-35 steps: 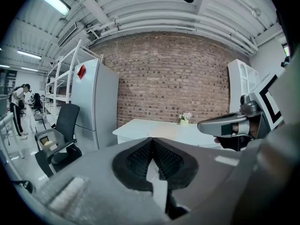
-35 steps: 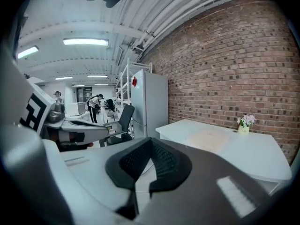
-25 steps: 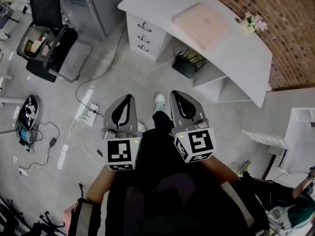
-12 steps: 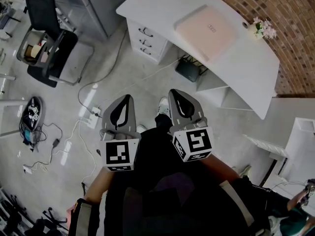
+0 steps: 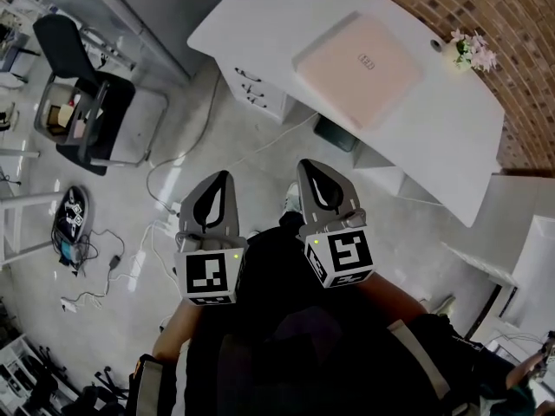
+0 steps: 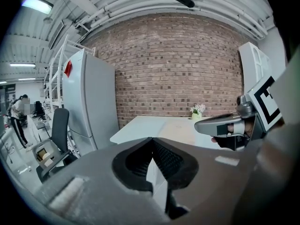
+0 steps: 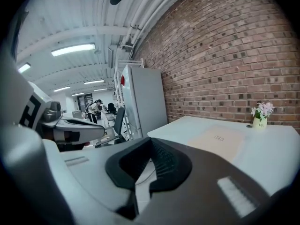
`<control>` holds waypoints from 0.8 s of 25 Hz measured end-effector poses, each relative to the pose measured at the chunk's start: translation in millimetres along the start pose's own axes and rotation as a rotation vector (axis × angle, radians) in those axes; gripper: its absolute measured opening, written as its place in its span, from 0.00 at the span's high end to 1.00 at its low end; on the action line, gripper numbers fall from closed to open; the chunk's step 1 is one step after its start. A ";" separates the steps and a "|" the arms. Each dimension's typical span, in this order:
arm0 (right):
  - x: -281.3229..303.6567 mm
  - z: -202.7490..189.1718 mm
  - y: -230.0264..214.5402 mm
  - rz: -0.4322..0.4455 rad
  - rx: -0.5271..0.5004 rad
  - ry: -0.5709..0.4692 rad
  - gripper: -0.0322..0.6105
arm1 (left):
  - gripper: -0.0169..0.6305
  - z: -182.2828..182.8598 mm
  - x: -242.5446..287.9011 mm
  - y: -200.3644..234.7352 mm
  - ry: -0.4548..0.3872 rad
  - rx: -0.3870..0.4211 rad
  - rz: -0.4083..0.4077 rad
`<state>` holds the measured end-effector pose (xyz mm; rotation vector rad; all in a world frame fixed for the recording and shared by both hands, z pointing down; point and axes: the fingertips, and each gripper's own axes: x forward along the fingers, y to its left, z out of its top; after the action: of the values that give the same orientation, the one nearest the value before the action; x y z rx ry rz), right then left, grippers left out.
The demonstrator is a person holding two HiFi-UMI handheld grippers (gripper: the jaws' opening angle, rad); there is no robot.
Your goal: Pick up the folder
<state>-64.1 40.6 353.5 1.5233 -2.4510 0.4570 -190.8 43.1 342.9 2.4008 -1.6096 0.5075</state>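
The folder (image 5: 357,69) is lying flat near the middle of the desk (image 5: 251,16), with a vase (image 5: 469,52) standing by the desk's far edge. The left gripper (image 5: 219,180) and right gripper (image 5: 312,170) are hovering over the floor (image 5: 399,232), well apart from the desk, fingers pressed together and holding nothing. Approaching looks like the step in hand; it is probably calling for opening the fingers early, coming in low at the folder's near edge, and sliding one finger under.

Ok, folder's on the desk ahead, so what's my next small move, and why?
Probably step closer to the desk. The folder lies flat on it, well ahead of the left gripper and right gripper, which are both shut, empty and short of the desk's edge.
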 end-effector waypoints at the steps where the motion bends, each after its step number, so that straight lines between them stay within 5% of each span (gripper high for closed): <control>1: 2.8 1.5 -7.7 0.002 0.004 -0.003 0.95 | 0.97 4.4 6.8 -3.6 0.001 0.008 -0.003; 11: 16.5 5.5 -65.3 0.000 0.027 -0.001 0.95 | 0.97 26.8 65.3 -38.2 0.021 0.050 -0.041; 20: 20.3 0.9 -113.6 -0.135 0.093 -0.003 0.95 | 0.98 37.5 115.5 -65.9 0.038 0.100 -0.178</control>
<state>29.1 -23.7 376.1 1.7144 -2.3397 0.5498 -83.8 -43.5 355.1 2.5600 -1.3686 0.6091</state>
